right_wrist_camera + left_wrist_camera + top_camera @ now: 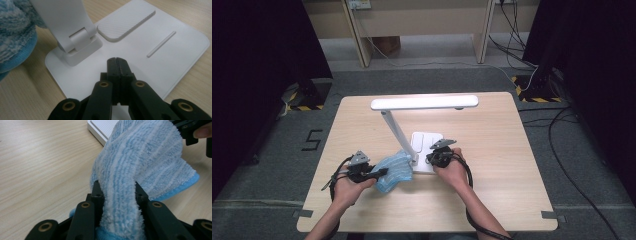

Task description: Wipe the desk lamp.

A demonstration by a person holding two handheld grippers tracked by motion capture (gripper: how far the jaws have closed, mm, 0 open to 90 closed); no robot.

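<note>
Left claw [117,195] clamping a fold of the blue striped cloth [145,157], cloth lying on the table [492,190] left of the white lamp base [140,57], right claw [117,65] pressing fully closed, empty, on this base.

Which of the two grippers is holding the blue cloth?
The left gripper: its fingers pinch the blue striped cloth. The right gripper is shut empty over the white lamp base.

Left gripper [384,173], carried in the left hand [346,189], is pointed rightward with jaws clamped; right gripper [116,60], jaws pressed together, is pointed downward.
</note>
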